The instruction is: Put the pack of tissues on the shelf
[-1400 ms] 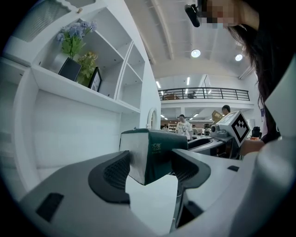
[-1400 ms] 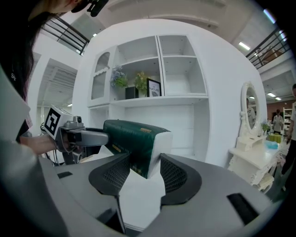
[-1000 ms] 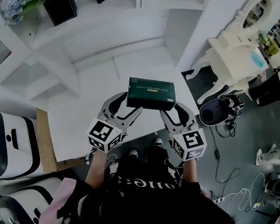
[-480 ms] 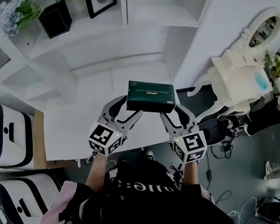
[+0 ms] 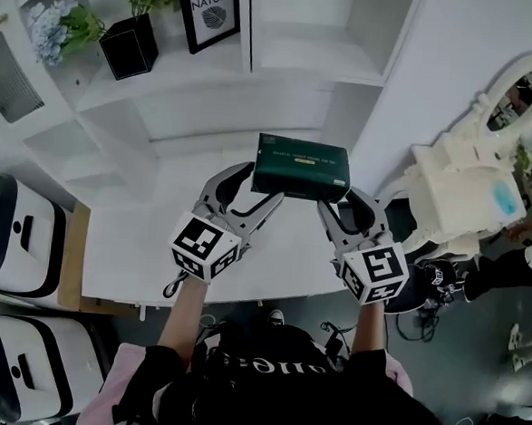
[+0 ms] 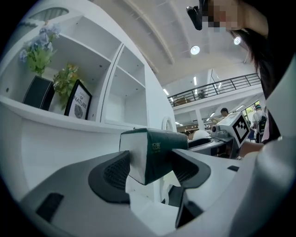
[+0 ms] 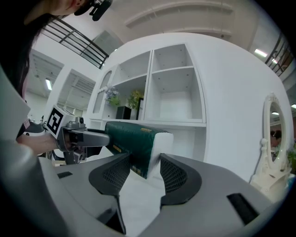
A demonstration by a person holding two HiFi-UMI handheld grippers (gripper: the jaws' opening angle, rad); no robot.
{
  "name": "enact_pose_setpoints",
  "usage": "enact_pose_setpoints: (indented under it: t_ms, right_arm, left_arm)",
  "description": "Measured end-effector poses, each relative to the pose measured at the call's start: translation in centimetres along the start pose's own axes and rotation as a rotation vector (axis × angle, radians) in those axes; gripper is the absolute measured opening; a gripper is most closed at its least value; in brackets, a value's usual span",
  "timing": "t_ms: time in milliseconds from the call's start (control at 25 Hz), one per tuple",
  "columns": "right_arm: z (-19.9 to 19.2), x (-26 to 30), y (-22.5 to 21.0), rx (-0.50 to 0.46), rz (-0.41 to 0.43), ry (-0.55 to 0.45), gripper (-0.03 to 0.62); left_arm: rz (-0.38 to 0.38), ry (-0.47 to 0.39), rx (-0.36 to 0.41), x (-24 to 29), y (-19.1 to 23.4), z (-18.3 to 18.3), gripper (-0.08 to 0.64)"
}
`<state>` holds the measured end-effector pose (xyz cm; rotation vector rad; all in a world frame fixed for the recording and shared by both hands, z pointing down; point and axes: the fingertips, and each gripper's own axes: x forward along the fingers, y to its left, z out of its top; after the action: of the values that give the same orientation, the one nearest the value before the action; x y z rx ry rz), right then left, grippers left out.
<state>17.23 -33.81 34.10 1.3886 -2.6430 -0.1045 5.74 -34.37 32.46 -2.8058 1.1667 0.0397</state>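
Dark green and hard to miss: the pack of tissues point(image 5: 302, 167) is up in the air, roughly level, carried between two grippers above the far side of the white table point(image 5: 128, 243). It touches neither the table nor any shelf board.

The left gripper point(image 5: 260, 190) has the pack's left end. Its own view confirms it, with both fingers point(image 6: 111, 173) pressed against the pack point(image 6: 150, 155), one on each broad face, and the white end panel turned towards the camera. That is a firm clamp at the left gripper point(image 6: 149, 169).

Over to the right gripper point(image 5: 344, 203), same story on the other end. Its ribbed fingers point(image 7: 178, 176) close on the pack point(image 7: 132, 139) from both sides, so the right gripper point(image 7: 144, 173) is clamped too, and the green wrapper runs off towards the opposite gripper.

Ahead of the pack stands the white shelf unit point(image 5: 304, 64), with open compartments on the right half. On the left ledge sit a black pot point(image 5: 132, 48) with a green plant, a framed print point(image 5: 212, 8) leaning beside it, and blue flowers point(image 5: 47, 28) further left. An ornate white mirror point(image 5: 519, 98) stands off to the right of the unit.
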Motion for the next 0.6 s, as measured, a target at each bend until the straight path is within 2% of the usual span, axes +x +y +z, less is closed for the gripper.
enact_pose_setpoints:
  t_ms: [280, 600]
  right_arm:
    - [6.0, 1.9, -3.6, -0.116, 0.009, -0.094, 0.225]
    - [11.1, 3.8, -7.8, -0.151, -0.007, -0.177, 0.225]
  left_arm:
    - [0.021, -0.068, 0.039, 3.2, 2.4, 5.1, 0.287]
    - [0.039, -0.105, 0.099, 7.4, 4.4, 10.2, 0.287]
